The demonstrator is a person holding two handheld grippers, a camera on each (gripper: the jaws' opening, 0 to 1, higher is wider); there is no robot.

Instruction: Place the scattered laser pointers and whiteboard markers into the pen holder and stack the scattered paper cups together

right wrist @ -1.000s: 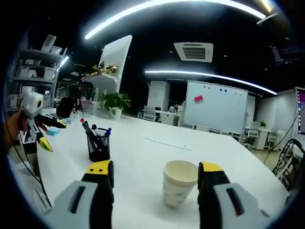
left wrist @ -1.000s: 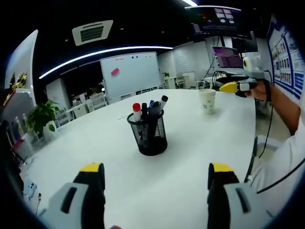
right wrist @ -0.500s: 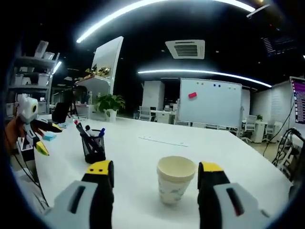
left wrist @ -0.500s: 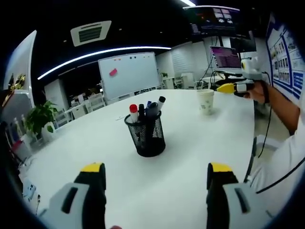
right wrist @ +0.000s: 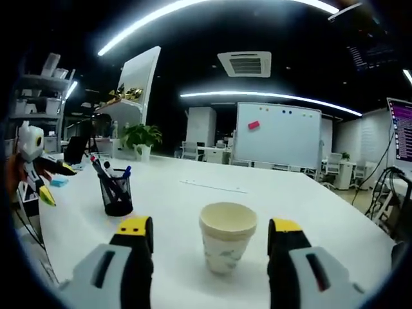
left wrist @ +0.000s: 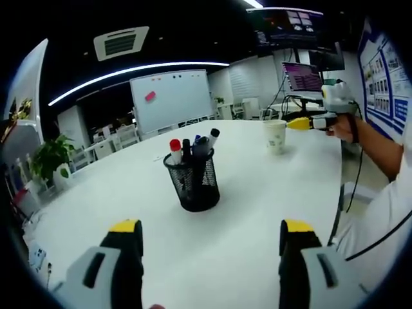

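Note:
A black mesh pen holder stands upright on the white table, with markers and pointers sticking out of its top; it is ahead of my open left gripper, well beyond the tips. A paper cup stands farther right, with the other gripper beside it. In the right gripper view the paper cup stands upright just past my open right gripper, between the lines of its jaws. The pen holder is at left, and the left gripper at the far left.
A whiteboard and chairs stand beyond the table's far edge. A potted plant is at left. A person's sleeve and arm run along the table's right side. Monitors hang at the back right.
The right gripper has backed slightly away from the cup and shifted, so the cup sits more centred between its jaws. The left view has drifted a little; the pen holder stays put.

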